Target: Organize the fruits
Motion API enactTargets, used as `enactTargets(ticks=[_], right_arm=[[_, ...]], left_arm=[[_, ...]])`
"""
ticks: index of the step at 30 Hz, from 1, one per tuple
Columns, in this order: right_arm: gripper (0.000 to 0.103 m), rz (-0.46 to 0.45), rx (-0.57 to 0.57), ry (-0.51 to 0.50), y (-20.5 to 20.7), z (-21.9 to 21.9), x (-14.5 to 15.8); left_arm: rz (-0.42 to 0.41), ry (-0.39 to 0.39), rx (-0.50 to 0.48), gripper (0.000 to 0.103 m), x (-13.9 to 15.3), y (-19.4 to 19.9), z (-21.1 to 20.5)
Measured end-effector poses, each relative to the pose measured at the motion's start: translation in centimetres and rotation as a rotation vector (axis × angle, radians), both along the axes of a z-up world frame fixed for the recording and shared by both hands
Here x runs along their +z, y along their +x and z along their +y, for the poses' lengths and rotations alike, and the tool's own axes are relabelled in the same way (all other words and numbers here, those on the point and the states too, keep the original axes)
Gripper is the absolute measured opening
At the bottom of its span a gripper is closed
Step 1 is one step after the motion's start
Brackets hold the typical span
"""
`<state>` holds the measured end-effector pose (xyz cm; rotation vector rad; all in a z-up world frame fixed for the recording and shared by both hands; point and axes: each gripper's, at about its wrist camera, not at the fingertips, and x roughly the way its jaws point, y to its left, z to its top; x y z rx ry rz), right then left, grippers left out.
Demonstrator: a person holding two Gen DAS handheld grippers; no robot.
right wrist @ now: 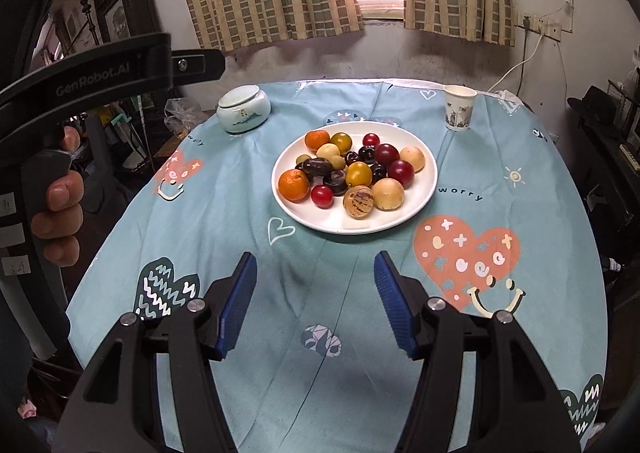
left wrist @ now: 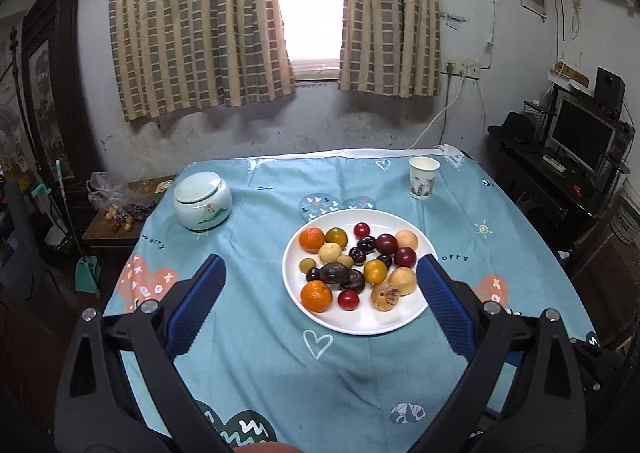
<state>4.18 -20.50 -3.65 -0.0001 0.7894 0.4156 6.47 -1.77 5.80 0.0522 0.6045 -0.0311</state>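
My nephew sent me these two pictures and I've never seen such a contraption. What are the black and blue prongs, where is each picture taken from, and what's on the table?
No robot here: a person holds a hand-held gripper in each hand, each with a camera looking along its two blue-padded fingers. One picture is from the left gripper, the other from the right gripper; the latter also shows the person's left hand. Both grippers are open and hold nothing. On the tablecloth sit a plate of mixed fruit, a lidded jar and a paper cup.
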Motion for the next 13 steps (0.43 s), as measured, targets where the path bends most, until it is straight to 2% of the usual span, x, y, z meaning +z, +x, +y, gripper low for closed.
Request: enactTargets(ticks=[13], right_arm=[[0.062, -0.043, -0.029, -0.062, 0.03, 0.64, 0.25]], left_arm=[[0.068, -0.04, -0.003, 0.098, -0.61, -0.63, 1.02]])
